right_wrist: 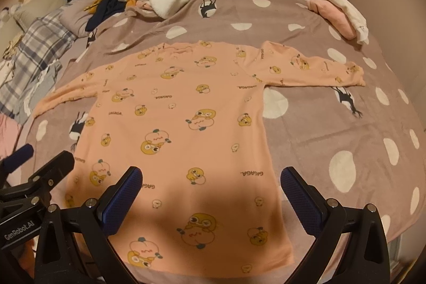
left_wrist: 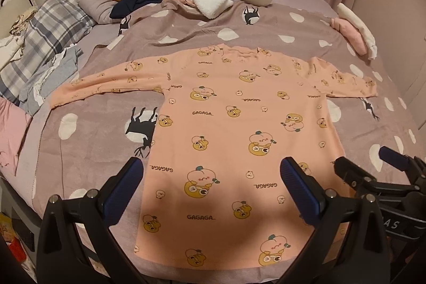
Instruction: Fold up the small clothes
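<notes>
A pink printed top [left_wrist: 234, 124] lies flat on the bed [left_wrist: 93, 151], both sleeves spread, as the left gripper [left_wrist: 211, 190] and right gripper [right_wrist: 211, 193] hover wide-open above its hem, best pinching opposite corners evenly.

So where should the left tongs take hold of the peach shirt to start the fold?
Probably the left sleeve's cuff, approached from the bed's left side. The peach shirt lies flat with both sleeves spread, so that cuff is a free edge to pinch and carry across the body. Both tongs are open.
</notes>
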{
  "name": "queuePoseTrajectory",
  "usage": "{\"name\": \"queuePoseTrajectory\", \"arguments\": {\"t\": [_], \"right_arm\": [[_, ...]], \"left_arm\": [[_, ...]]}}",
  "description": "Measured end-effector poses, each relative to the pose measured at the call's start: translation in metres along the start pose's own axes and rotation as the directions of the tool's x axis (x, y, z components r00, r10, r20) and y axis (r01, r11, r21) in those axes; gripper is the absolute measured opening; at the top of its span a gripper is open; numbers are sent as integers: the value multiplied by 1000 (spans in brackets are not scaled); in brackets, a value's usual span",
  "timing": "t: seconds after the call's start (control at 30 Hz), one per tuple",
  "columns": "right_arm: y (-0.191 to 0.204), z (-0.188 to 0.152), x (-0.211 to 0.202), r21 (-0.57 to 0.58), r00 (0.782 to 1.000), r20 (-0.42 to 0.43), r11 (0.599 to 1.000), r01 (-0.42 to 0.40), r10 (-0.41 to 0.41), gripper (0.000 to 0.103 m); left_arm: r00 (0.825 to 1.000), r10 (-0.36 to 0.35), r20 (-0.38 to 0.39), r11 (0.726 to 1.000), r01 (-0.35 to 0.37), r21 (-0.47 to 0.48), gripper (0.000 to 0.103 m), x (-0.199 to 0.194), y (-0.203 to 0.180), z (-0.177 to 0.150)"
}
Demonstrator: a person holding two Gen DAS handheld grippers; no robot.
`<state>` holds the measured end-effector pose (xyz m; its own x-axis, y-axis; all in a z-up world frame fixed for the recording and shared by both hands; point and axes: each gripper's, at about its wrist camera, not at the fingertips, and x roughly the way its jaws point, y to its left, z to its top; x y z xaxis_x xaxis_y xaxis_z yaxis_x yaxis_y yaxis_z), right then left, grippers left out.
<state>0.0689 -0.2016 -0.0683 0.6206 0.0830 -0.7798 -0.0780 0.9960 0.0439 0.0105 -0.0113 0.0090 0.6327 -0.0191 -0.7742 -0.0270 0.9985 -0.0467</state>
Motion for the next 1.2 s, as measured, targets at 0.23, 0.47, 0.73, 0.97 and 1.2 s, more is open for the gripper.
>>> {"name": "queuePoseTrajectory", "arguments": {"t": [0.23,0.47,0.73,0.97,1.2], "right_arm": [[1,1,0,-6,1000,5,1000,-3,3,103],[11,7,3,-79,1000,-11,997,6,-6,103],[18,19,-7,-124,1000,11,992,25,-24,103],[16,15,-16,-130,999,21,991,33,-30,103],[10,14,-22,-91,998,2,994,64,-64,103]], "left_arm": [[1000,-8,-11,1000,7,-25,103,3,4,1],[997,72,-1,997,-72,-40,103,2,8,2],[997,79,4,996,-79,-43,103,-2,16,1],[996,91,2,995,-91,-34,103,-3,21,-7],[998,61,-6,997,-61,-37,103,-10,27,-14]]}}
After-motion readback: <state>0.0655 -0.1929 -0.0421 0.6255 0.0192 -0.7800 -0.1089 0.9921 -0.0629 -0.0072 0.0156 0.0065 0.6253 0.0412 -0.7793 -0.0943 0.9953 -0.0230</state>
